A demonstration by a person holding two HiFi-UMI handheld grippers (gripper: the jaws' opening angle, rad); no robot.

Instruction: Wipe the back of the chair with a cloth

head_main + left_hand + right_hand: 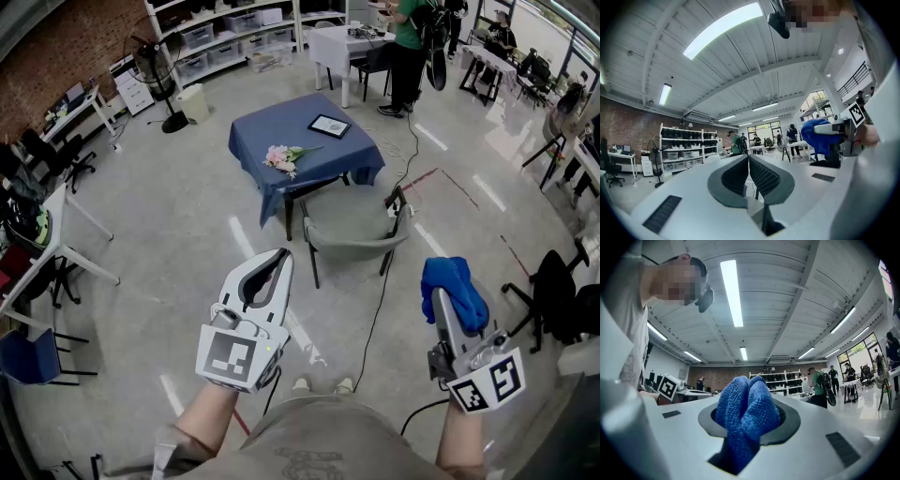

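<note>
A grey chair [354, 228] stands on the floor ahead of me, in front of the blue-covered table [305, 150]. My right gripper [441, 298] is shut on a bunched blue cloth [457, 290], held up at the lower right, well short of the chair. In the right gripper view the cloth [745, 416] bulges out between the jaws. My left gripper [278, 261] is shut with nothing in it, its dark pads [749, 176] pressed together. It hovers at the lower middle, also short of the chair. From the left gripper view the cloth [819, 136] shows at the right.
On the table lie pink flowers [284, 158] and a framed tablet [329, 126]. A black cable [382, 281] runs across the floor past the chair. A person in green [409, 47] stands at the back by a white table. Desks and chairs line the left and right sides.
</note>
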